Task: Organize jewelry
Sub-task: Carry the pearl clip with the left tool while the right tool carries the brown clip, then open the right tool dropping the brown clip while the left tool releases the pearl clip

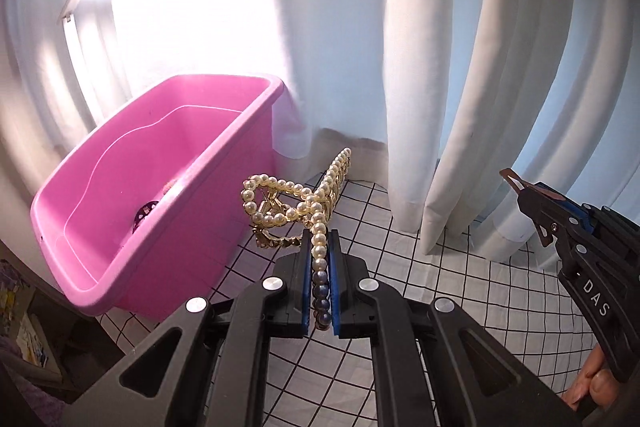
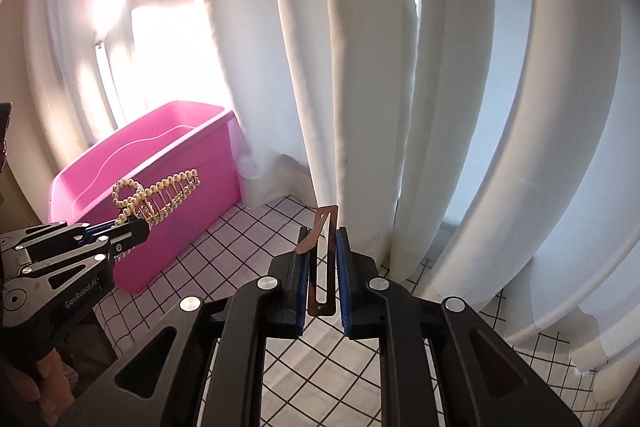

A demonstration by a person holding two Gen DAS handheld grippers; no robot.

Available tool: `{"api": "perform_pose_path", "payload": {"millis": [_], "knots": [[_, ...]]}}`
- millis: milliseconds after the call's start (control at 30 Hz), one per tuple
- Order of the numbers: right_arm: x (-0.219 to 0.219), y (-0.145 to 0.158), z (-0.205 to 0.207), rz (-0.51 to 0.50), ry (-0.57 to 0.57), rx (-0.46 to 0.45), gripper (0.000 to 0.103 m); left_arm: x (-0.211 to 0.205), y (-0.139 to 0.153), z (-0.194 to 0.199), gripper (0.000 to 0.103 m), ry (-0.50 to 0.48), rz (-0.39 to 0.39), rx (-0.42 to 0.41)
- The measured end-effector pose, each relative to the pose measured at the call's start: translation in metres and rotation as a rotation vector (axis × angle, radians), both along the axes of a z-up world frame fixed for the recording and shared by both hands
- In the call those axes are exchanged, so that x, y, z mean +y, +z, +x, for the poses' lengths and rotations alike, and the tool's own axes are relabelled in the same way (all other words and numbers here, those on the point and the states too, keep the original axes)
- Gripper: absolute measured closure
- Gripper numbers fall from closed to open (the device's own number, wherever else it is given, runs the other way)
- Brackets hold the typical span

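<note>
Two claws loaded: left claw pinches pearl hair clip beside pink bin at 10 o'clock; right claw clamps copper snap clip above checked surface.

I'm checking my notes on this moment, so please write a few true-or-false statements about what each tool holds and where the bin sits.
1. The left tool grips a pearl hair clip. True.
2. The right tool is empty. False: it holds a flat rose-gold snap clip.
3. The pink bin stands on a checked cloth. True.
4. The pearl clip lies inside the bin. False: it is held outside, beside the bin's wall.
</note>
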State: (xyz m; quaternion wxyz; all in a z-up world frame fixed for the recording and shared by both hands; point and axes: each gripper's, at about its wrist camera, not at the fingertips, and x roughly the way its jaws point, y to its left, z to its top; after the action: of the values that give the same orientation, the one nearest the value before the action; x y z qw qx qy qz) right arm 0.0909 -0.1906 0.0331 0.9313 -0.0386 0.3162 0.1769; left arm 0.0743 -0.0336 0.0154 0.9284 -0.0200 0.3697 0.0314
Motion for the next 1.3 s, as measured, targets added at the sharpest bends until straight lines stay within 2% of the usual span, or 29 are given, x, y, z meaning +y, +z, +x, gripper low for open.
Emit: {"api": "perform_pose_path", "payload": {"millis": [300,600,800,967,1200,1300], "knots": [[0.077,0.049,0.016,0.058,0.164,-0.062,0.09,0.071,0.053,-0.007,0.095,0.142,0.026,-0.092],[0.183,0.066,0.045,0.082,0.348,-0.028,0.09,0.16,0.062,0.006,0.095,0.273,0.019,-0.06],[0.241,0.052,0.082,0.065,0.411,0.075,0.09,0.199,0.048,0.03,0.095,0.307,-0.01,-0.009],[0.284,0.032,0.113,0.01,0.431,0.16,0.09,0.227,0.022,0.057,0.095,0.321,-0.066,0.081],[0.314,-0.009,0.156,-0.021,0.414,0.351,0.09,0.252,-0.006,0.083,0.095,0.327,-0.099,0.201],[0.326,-0.023,0.168,-0.056,0.404,0.405,0.09,0.259,-0.013,0.093,0.095,0.325,-0.104,0.245]]}}
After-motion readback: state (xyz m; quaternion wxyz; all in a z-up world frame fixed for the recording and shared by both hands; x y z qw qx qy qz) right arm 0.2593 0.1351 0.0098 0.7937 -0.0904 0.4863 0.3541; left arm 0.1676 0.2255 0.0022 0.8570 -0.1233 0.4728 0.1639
